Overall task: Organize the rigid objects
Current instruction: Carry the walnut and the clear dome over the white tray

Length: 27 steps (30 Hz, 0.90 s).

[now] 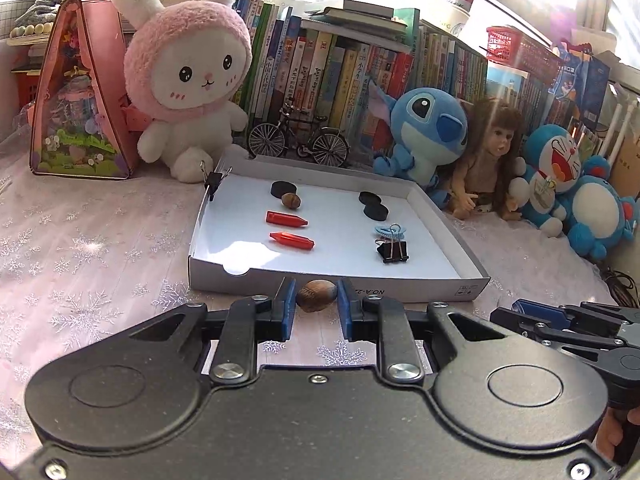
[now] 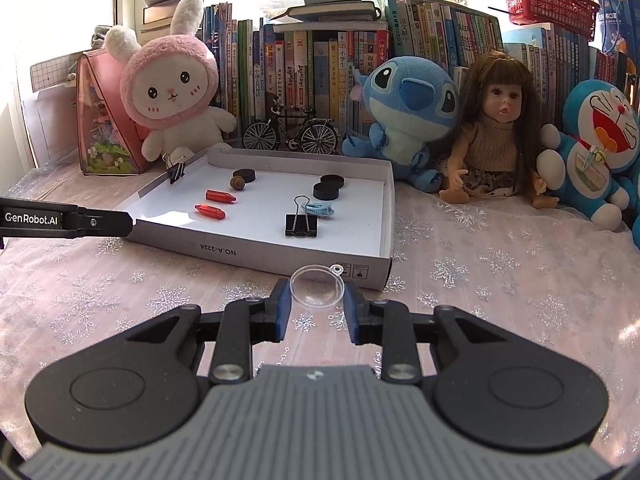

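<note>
Brown ridged walnut (image 1: 316, 295) pinched between the left gripper (image 1: 316, 314) pads, clear shallow plastic half-dome (image 2: 317, 287) with small loop clamped in the right gripper (image 2: 318, 312), white tray (image 2: 256, 254) just ahead of both

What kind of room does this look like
Probably a child's bedroom or study at home: a long row of children's books along the back, plush toys such as a pink bunny, and a doll sitting on a snowflake tablecloth.
</note>
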### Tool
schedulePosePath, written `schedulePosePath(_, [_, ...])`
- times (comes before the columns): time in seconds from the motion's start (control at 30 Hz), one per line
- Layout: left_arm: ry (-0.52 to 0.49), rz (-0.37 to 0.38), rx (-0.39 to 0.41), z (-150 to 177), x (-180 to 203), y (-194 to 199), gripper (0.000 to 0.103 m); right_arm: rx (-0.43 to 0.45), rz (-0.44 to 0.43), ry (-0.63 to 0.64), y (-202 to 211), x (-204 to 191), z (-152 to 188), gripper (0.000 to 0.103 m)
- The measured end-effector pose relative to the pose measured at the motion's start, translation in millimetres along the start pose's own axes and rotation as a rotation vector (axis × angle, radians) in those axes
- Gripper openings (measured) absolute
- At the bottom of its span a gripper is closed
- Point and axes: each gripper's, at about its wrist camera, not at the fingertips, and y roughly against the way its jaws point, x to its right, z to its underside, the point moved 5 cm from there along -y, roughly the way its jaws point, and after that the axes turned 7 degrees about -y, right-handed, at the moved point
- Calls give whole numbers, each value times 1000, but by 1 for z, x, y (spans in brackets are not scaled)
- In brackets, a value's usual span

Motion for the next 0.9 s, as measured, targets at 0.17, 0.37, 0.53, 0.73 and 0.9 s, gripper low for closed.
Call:
schedulePosePath(0.17, [12, 2, -6, -9, -3, -8, 21, 3, 1, -4, -4, 2, -12, 34])
schedulePosePath(0.37, [18, 13, 2, -23, -2, -17, 21, -11, -10, -28, -12, 2, -25, 33])
schedulePosePath(0.53, [12, 18, 8, -37, -3, -28, 21, -33, -32, -55, -24, 1, -39, 34])
schedulePosePath(0.73, [32, 55, -53, -55, -10, -49, 21, -79, -53, -72, -43, -2, -57, 34])
schedulePosePath(0.9, [53, 66, -105, -66, -15, -69, 21, -134, -59, -108, -62, -1, -72, 34])
